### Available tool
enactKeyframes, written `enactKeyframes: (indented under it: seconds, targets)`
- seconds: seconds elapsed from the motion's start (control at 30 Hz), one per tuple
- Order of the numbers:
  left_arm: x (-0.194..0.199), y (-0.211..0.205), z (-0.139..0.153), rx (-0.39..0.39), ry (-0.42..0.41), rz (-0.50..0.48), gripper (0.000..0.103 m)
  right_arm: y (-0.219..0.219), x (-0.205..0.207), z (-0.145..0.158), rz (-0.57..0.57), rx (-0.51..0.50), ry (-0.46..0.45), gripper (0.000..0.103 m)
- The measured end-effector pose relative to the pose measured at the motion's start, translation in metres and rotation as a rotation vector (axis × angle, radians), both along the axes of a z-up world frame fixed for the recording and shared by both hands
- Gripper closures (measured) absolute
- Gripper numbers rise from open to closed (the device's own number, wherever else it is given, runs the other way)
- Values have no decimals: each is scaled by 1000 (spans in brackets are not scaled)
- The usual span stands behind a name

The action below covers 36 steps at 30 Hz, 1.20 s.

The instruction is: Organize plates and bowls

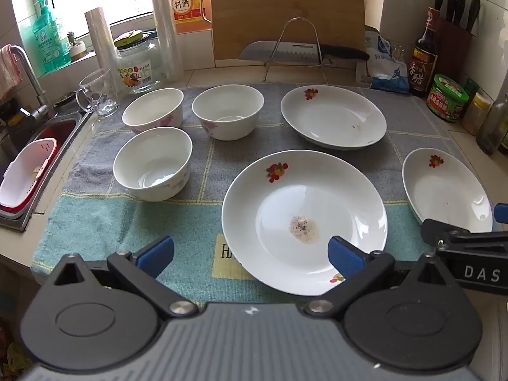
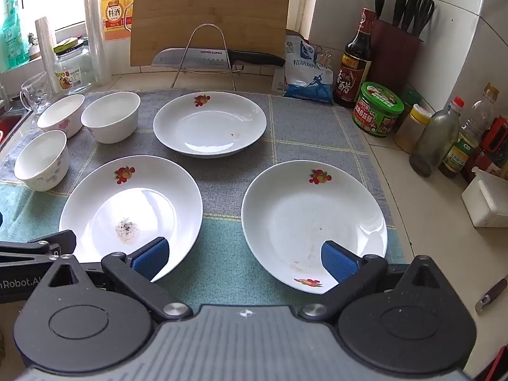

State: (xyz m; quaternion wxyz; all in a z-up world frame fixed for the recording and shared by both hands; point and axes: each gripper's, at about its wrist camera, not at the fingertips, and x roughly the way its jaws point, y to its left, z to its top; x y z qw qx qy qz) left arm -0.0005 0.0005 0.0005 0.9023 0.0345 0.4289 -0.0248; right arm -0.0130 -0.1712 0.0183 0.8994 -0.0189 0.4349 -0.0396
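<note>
Three white plates with fruit prints lie on a checked towel (image 1: 104, 219): a near plate with a food smear (image 1: 304, 219) (image 2: 130, 212), a far plate (image 1: 333, 116) (image 2: 209, 123) and a right plate (image 1: 444, 187) (image 2: 311, 222). Three white bowls (image 1: 152, 162) (image 1: 154, 111) (image 1: 228, 111) stand at the left, also seen in the right wrist view (image 2: 43, 158) (image 2: 60, 114) (image 2: 111, 116). My left gripper (image 1: 250, 255) hovers open over the near plate's front edge. My right gripper (image 2: 244, 258) hovers open between the near and right plates. Neither holds anything.
A sink (image 1: 35, 158) with a red-and-white basket lies left. A glass mug (image 1: 98, 93), a jar (image 1: 136, 63), a knife on a wire rack (image 2: 216, 57), a cutting board (image 2: 209, 12), bottles (image 2: 355, 60) and a green tub (image 2: 377, 108) line the back and right.
</note>
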Motion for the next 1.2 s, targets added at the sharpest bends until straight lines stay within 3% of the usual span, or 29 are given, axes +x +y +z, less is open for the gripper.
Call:
enactKeyframes:
  seconds: [1.2]
  targets:
    - [4, 1, -1, 9, 15, 9, 1, 1, 3, -1, 6, 5, 7, 0]
